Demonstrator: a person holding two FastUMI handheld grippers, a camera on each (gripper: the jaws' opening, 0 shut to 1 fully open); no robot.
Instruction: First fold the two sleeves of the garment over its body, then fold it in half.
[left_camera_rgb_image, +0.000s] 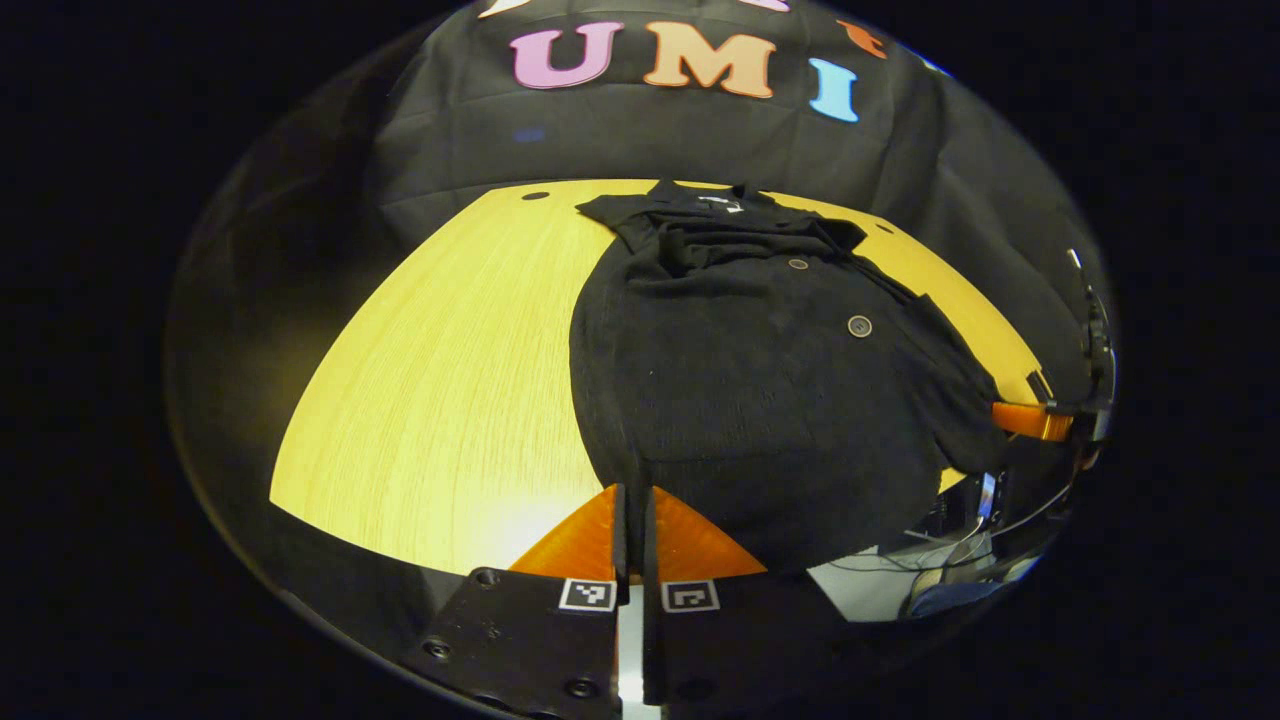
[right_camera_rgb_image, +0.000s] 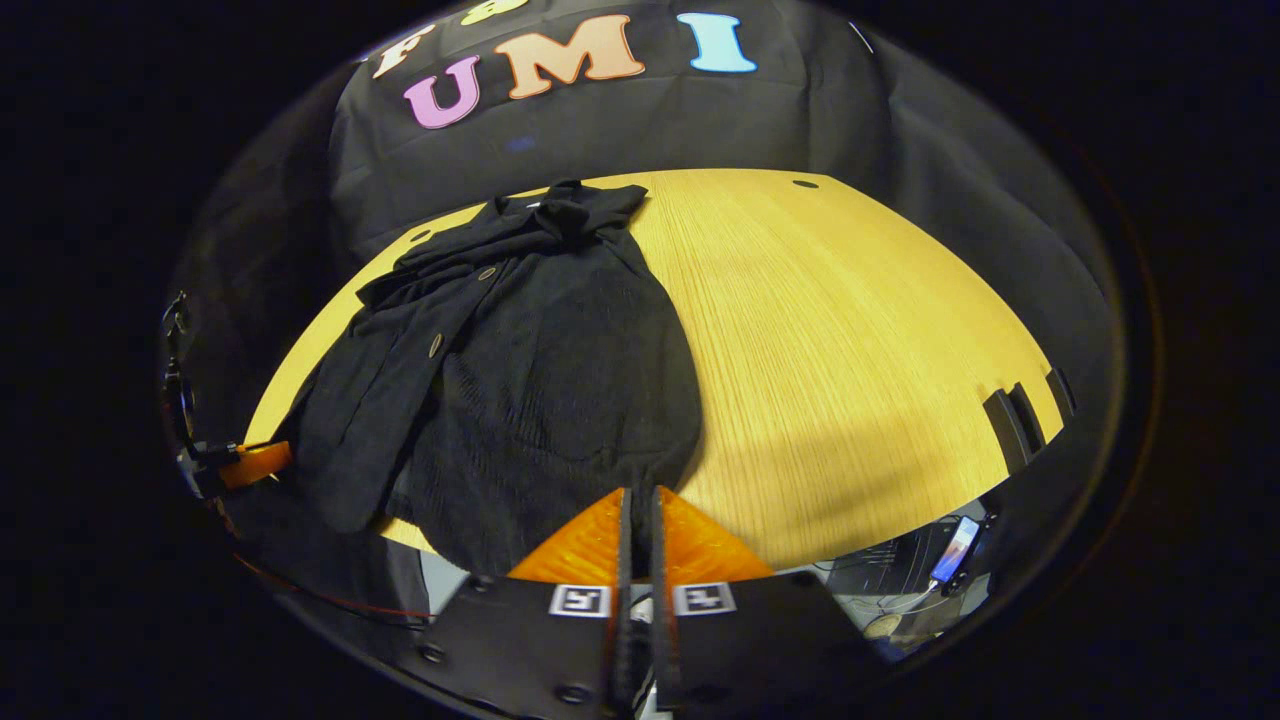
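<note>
- The garment, a dark buttoned cardigan or jacket, lies flat on the desk, collar at the far end and hem nearest both claws; in the left gripper view it spreads ahead and to the right of the left claw.
- In the right gripper view the same garment lies ahead and to the left of the right claw, its hem reaching just up to the claw's tips.
- A sleeve lies along the garment's side, far to the left of the right claw, seemingly folded over the body; folded cloth is also bunched near the collar. I judge the sleeve step to be done or nearly so, though the dark cloth makes it hard to be sure.
- The fold in half looks not yet made: the body lies at full length.
- Both claws are narrow, fingers all but closed. Whether either pinches the hem I cannot tell.
- The other claw shows far off at each view's edge, beside the desk's near rim.
</note>
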